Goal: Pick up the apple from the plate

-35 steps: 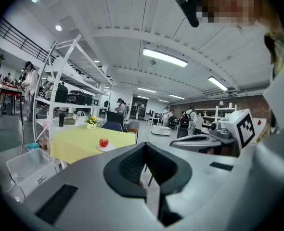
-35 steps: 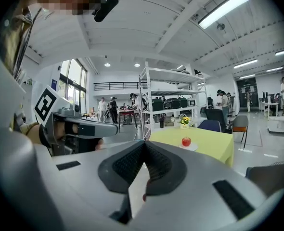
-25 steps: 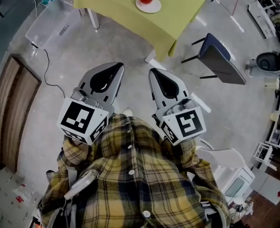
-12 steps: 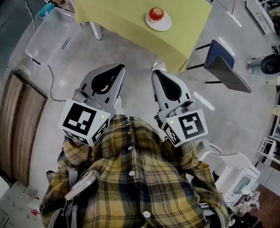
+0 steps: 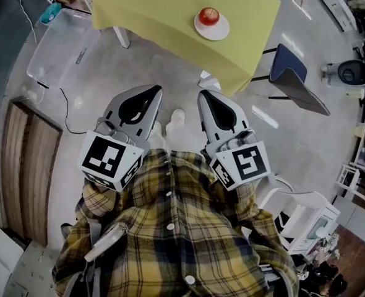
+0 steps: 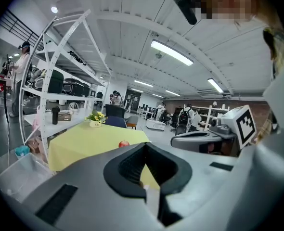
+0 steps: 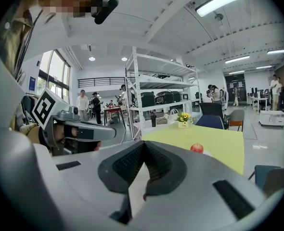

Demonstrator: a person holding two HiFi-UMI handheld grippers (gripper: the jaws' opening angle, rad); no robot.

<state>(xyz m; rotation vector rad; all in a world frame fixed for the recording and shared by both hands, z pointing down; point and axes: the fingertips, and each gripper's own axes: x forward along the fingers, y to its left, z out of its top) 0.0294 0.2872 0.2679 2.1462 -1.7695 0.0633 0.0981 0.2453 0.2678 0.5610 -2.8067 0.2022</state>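
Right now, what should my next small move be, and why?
Probably step toward the yellow-clothed table: the round red apple on its round white plate lies well beyond the left tongs and right tongs, both shut, grey floor between.

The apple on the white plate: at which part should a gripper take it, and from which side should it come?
Probably the apple at its widest middle, one jaw on each rounded side. Come from the near table edge, slightly from above: the plate is shallow, nothing stands close around it, and the right gripper, now shut, is nearer.
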